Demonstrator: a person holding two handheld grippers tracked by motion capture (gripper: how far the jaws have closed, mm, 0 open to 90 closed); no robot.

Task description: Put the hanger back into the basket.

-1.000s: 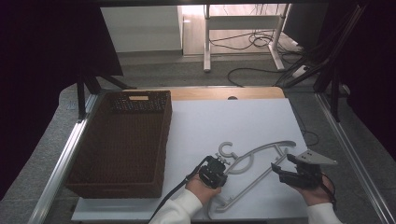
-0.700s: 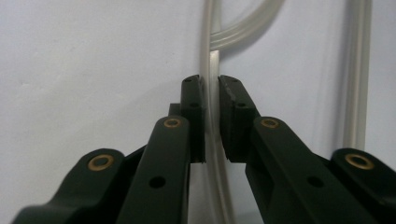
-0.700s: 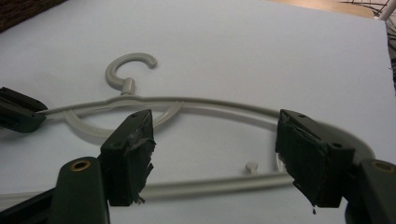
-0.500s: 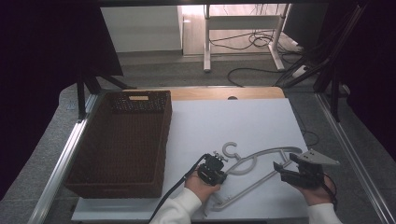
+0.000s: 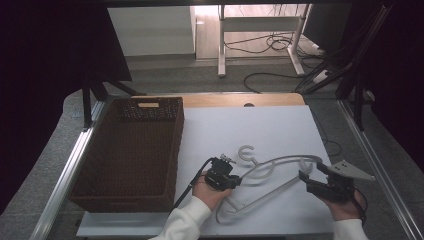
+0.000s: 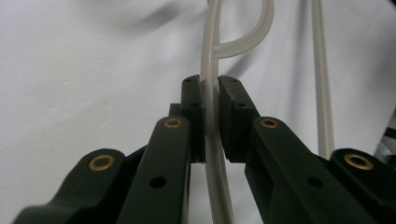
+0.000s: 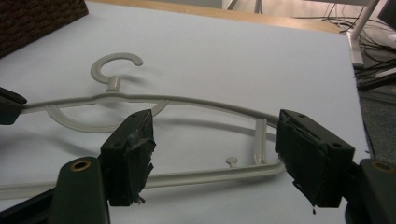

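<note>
Overhead, the high view shows a pale plastic hanger lying on the white table, its hook pointing away from the person. The left gripper sits at the hanger's upper bar just beside the hook; the right gripper hovers at the hanger's right end. A brown wicker basket stands well to the left, apart from the hanger, and appears empty. Nothing lies between hanger and basket.

Next, the left gripper view shows the left gripper with jaws narrow, clamped on the hanger bar. The grip looks centred in the pads; it should be kept square so the bar does not twist.

Finally, the right gripper view shows the right gripper with jaws wide, holding nothing, straddling the hanger near its corner. Probably the step is a second grasp: the jaws should be lowered over the bottom bar before closing, avoiding the small peg beside the corner strut.
</note>
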